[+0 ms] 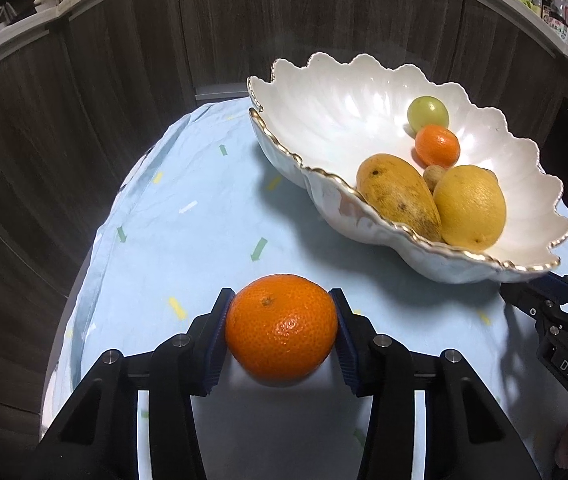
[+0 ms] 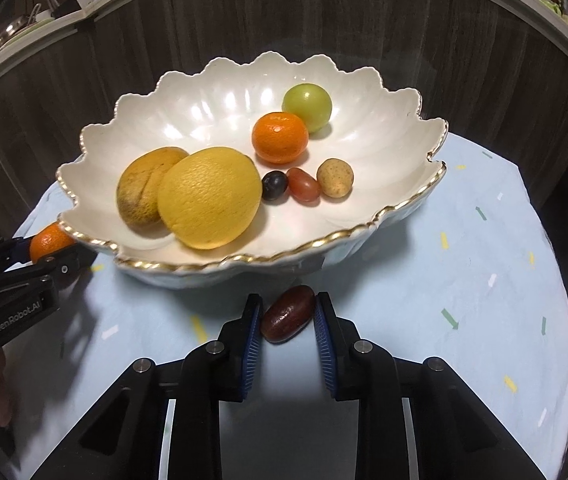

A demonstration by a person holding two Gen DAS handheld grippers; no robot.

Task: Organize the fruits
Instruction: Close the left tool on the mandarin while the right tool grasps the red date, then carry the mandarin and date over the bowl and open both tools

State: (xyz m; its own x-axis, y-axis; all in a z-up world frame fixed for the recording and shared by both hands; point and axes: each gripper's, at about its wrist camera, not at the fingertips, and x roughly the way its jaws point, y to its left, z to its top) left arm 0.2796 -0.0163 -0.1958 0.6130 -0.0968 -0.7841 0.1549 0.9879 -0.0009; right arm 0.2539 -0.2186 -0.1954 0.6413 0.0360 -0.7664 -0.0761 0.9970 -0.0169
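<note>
My left gripper (image 1: 282,312) is shut on a large orange (image 1: 281,326), held over the blue cloth to the left of the white scalloped bowl (image 1: 323,184). My right gripper (image 2: 287,314) is shut on a dark red oval fruit (image 2: 287,314) just in front of the bowl (image 2: 323,236). The bowl holds a lemon (image 2: 210,198), a mango (image 2: 144,190), a small orange (image 2: 280,137), a green fruit (image 2: 307,107), a dark grape (image 2: 274,185), a red grape tomato (image 2: 303,184) and a small tan fruit (image 2: 335,178). The left gripper and its orange (image 2: 48,242) also show at the left of the right wrist view.
A pale blue patterned cloth (image 1: 188,216) covers the round table. Dark wood cabinet fronts (image 1: 124,60) stand behind it, with a counter of dishes above. The right gripper's body (image 1: 555,320) shows at the right of the left wrist view.
</note>
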